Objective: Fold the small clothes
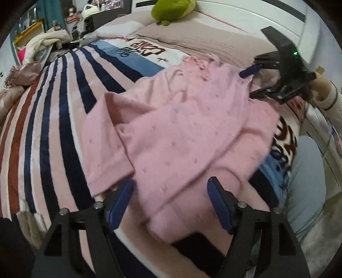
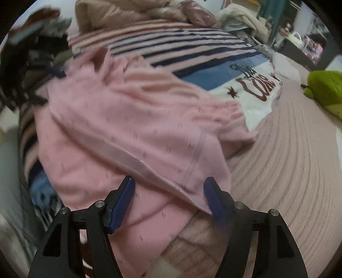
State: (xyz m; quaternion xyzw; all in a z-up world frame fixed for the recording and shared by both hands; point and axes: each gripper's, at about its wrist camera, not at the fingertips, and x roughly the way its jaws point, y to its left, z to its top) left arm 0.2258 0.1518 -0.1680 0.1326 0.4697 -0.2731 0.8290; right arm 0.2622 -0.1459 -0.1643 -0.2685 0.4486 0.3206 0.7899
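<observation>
A small pink knit garment lies spread on the striped blanket, partly folded, with one sleeve laid across on the left. My left gripper is open, its blue-padded jaws on either side of the garment's near edge. My right gripper is open too, its jaws on either side of a folded edge of the same garment. In the left wrist view the right gripper shows at the garment's far right side. In the right wrist view the left gripper is a blurred dark shape at upper left.
The blanket has navy, red and pink stripes and a printed white and blue panel. A ribbed beige cover lies beside it. A green plush toy sits near the headboard. Piled clothes lie at the bed's far side.
</observation>
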